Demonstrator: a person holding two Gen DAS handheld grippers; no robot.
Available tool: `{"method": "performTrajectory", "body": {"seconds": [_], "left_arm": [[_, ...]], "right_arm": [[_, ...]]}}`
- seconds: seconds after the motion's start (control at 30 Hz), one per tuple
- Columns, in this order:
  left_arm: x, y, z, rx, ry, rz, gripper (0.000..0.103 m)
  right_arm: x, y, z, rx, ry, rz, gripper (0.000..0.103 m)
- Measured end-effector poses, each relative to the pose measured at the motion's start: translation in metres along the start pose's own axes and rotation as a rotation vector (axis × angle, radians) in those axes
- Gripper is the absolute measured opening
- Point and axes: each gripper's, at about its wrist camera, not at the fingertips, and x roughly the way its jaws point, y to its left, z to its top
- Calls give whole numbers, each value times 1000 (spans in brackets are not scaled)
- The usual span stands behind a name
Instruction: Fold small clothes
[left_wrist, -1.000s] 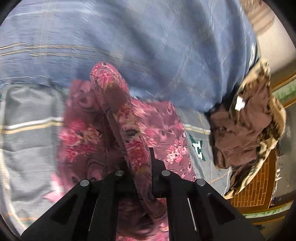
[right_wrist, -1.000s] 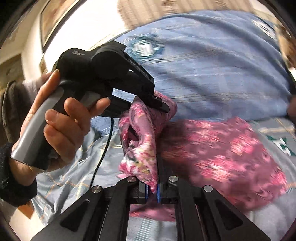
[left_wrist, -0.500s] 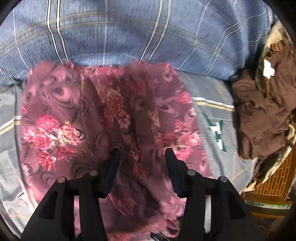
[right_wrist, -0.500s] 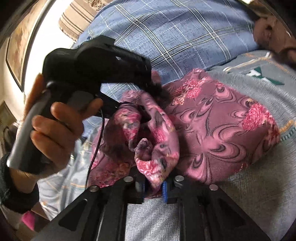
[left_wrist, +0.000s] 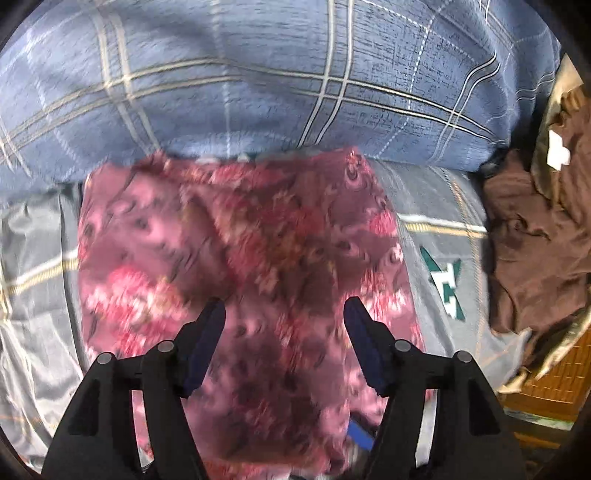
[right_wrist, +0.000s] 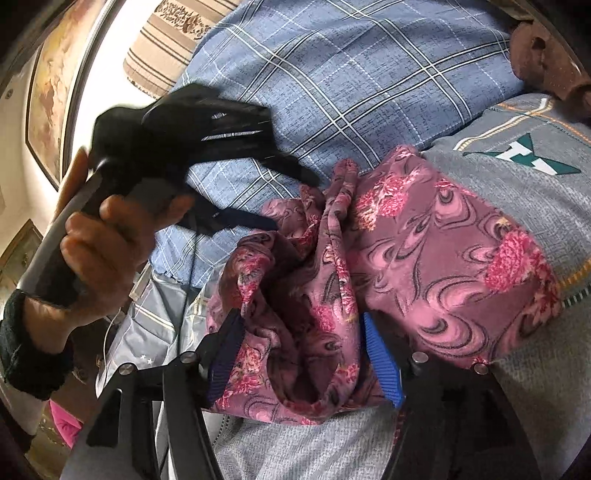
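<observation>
- While both tools stand spread wide with nothing between their pads, the floral garment (left_wrist: 240, 258) lies loose on the grey bedcover (left_wrist: 436, 206), at the centre of the left wrist view, its far edge at 12 o'clock touching the blue plaid pillow (left_wrist: 258, 74).
- Left gripper (left_wrist: 282, 314) hangs above the cloth, fingers wide apart and gripping nothing; whether they touch the fabric cannot be told through the blur.
- Right gripper (right_wrist: 303, 328) is likewise fully spread; a bunched ridge of the garment (right_wrist: 424, 258) sits between its fingers, unclamped.
- From the right wrist view the left hand (right_wrist: 110, 243) holds its tool at 9 o'clock, near the rumpled edge.
- Risk, as I judge it: that heaped ridge at 7 o'clock is uneven, so a fold made over it would trap creases.
- A grab there could catch several layers, or the bedcover beneath, and drag the piece askew.
- Brown clothes (left_wrist: 535, 240) at 3 o'clock lie apart, but a wide sweep could snag them.
</observation>
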Motion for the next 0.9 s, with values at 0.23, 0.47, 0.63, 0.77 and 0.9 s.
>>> {"method": "performTrajectory", "body": {"seconds": [0.23, 0.47, 0.63, 0.77, 0.9], "left_arm": [[34, -8, 13, 2, 23, 79, 60], [11, 14, -1, -73, -77, 37, 10], [-27, 8, -15, -93, -177, -40, 9], [-31, -20, -2, -65, -183, -52, 9], [-3, -45, 10, -54, -120, -131, 0]], "right_arm": [[3, 6, 1, -18, 6, 16, 67], [4, 21, 3, -116, 10, -4, 15], [-36, 23, 18, -69, -132, 81, 7], [-75, -9, 37, 36, -275, 45, 0], [-69, -58, 40, 219, -221, 11, 1]]}}
